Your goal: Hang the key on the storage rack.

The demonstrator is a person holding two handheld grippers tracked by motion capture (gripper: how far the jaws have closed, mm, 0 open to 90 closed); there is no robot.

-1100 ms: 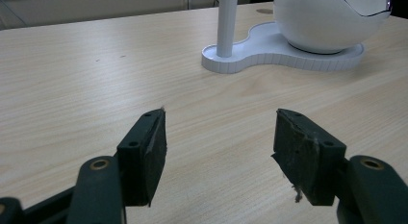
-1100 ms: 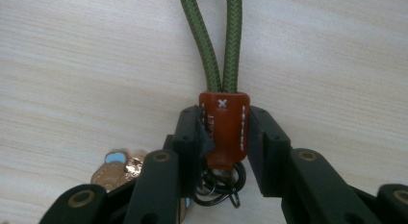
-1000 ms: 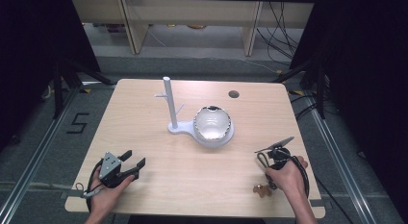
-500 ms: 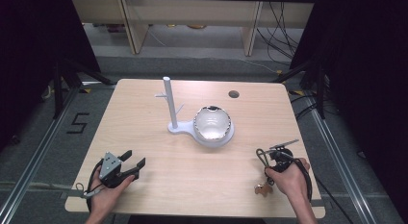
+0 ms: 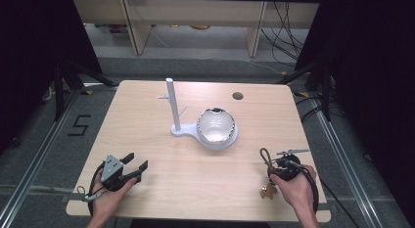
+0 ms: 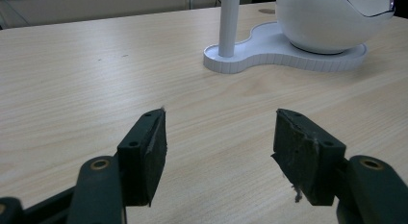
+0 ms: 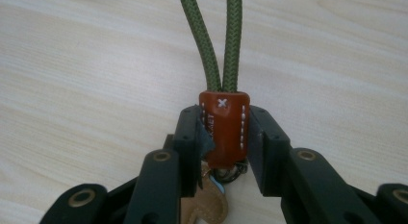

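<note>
My right gripper [image 7: 223, 123] is shut on the red-brown leather tab [image 7: 224, 132] of a keychain. Its green cord loop [image 7: 219, 41] stretches away over the wood, and a tan charm [image 7: 204, 207] hangs below the jaws. In the high view this gripper [image 5: 272, 165] is low over the table's near right, the cord loop [image 5: 265, 155] pointing left and the charm [image 5: 267, 191] lying by the hand. My left gripper [image 5: 134, 167] is at the near left, open, with bare table between its pads [image 6: 156, 147]. A white branched stand [image 5: 172, 108] with a white bowl [image 5: 216, 126] on its base is mid-table.
The stand's post [image 6: 228, 22] and bowl [image 6: 332, 19] lie ahead and to the right of the left gripper. A round hole [image 5: 238, 96] marks the table's far right. Dark frame legs and cables stand around the table; the table's near edge [image 5: 195, 216] is close to both hands.
The right hand has drifted slightly toward the near edge with the keychain still in its jaws. The left gripper has stayed put.
</note>
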